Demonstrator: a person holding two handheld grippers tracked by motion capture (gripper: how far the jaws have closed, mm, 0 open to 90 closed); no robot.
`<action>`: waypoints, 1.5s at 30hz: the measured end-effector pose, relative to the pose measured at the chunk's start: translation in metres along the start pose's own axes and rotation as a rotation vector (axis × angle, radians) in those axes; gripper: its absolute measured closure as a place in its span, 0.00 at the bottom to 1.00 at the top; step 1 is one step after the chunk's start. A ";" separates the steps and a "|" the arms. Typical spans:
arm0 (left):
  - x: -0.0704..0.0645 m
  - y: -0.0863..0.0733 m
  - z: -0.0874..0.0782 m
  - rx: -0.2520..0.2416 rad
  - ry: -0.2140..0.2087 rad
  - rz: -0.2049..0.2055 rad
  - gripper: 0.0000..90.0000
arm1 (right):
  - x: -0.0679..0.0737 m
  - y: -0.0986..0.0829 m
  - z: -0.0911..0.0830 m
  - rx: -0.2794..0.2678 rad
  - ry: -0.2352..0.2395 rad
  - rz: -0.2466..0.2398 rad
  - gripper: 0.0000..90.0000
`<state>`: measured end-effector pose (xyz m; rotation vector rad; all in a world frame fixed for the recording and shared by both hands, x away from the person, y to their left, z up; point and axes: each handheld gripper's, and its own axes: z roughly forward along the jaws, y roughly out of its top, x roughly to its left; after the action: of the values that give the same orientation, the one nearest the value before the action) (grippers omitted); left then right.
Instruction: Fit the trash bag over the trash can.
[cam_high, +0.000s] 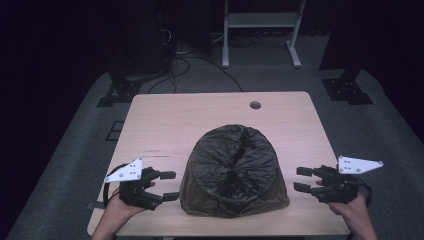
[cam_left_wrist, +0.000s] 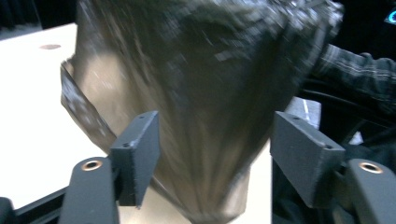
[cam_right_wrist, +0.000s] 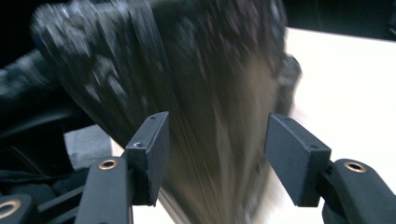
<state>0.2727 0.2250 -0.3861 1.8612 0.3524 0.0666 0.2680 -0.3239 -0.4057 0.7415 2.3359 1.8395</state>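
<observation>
Black bag (cam_high: 234, 172) between grippers, crumpled top in high view

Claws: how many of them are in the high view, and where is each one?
2. The left claw is open at the left of the black plastic bag, apart from it. The right claw is open at the bag's right, also apart.

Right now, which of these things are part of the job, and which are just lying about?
Part of the job:
- black bin bag, a crumpled mound in the middle of the table
- left tongs, open, beside the bag
- right tongs, open, on the bag's other side

Just lying about:
- white frame on the floor beyond the table
- cables on the floor
</observation>
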 end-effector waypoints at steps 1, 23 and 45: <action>0.002 0.002 0.003 -0.004 -0.001 0.008 0.31 | 0.000 0.004 0.004 0.000 0.014 -0.007 0.43; 0.023 -0.001 0.041 0.045 -0.075 0.039 1.00 | 0.004 0.012 0.049 0.151 0.077 -0.055 1.00; 0.010 0.041 0.019 -0.059 0.018 0.044 0.02 | 0.006 0.026 0.065 0.024 0.052 -0.127 0.11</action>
<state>0.2945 0.1986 -0.3553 1.8113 0.3187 0.1229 0.2935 -0.2592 -0.3977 0.5398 2.3800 1.8028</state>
